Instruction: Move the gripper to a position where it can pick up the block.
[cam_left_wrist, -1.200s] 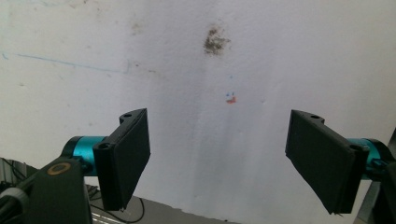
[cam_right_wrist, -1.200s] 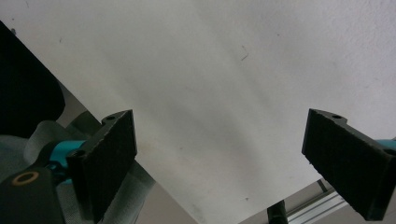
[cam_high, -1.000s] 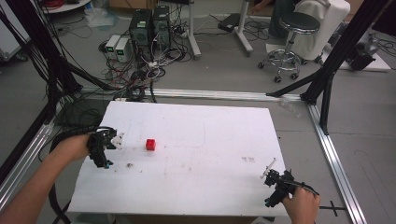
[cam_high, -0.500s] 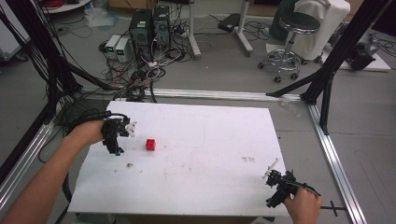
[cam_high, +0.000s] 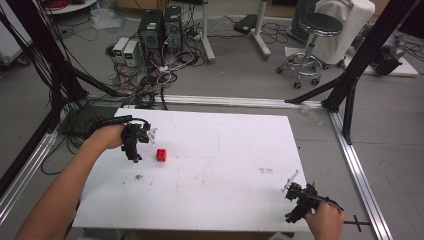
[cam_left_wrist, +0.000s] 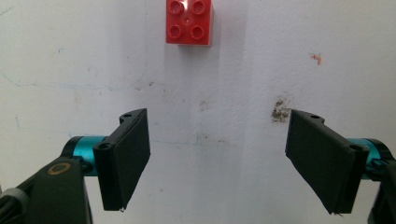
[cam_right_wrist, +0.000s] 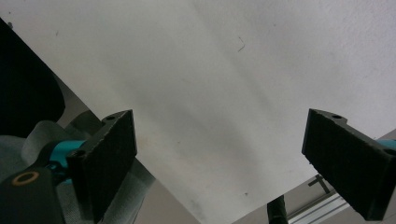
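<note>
A small red plastic brick (cam_left_wrist: 189, 22) with four round studs sits on the scuffed white tabletop (cam_high: 225, 150), just beside the left hand-held gripper (cam_high: 134, 142), whose flat black jaws stand spread. The right hand-held gripper (cam_high: 298, 200), jaws also spread, hangs over the near right corner.

Two hand-held grippers, black-bodied. Left gripper (cam_left_wrist: 217, 156): flat rectangular black jaws faced with textured pads, a small screw hole set in each jaw top, teal cylindrical mounts behind, a brass-ringed hole in the housing. Right gripper (cam_right_wrist: 233, 163): built alike. Black cables are trailed from both. Forearms are left bare, unsleeved.
</note>
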